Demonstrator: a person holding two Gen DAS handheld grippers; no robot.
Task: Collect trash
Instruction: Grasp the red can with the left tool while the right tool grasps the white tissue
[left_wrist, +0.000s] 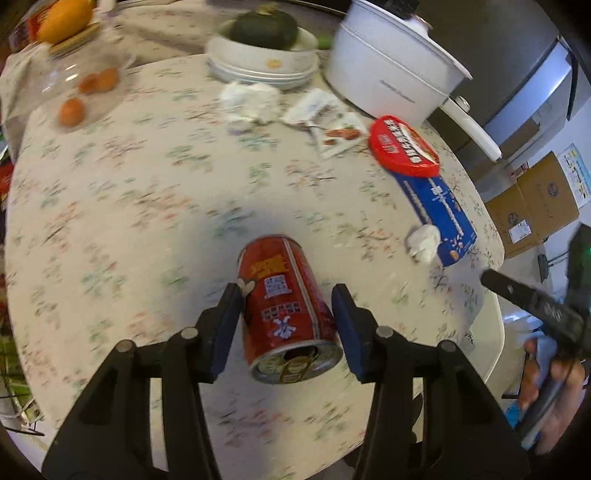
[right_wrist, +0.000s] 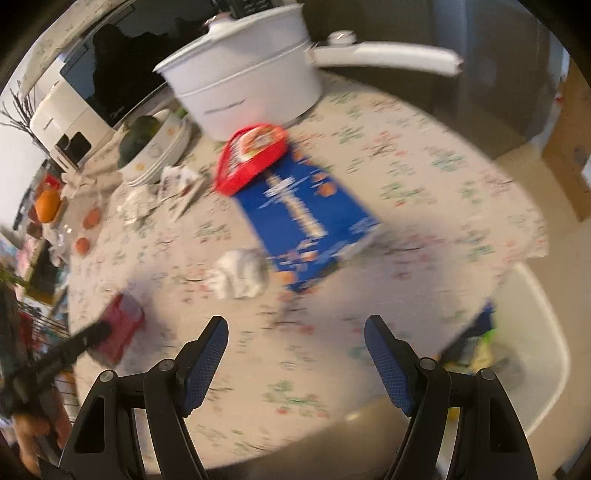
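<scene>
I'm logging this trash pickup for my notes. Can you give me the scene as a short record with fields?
surface: round table with floral cloth
left gripper: red can between its pads, left pad touching, small gap at the right
right gripper: open, nothing between its pads
trash left on table: blue box, red lid partly on it, crumpled tissue beside the box, torn wrappers
other items: white pot, squash in a bowl
</scene>
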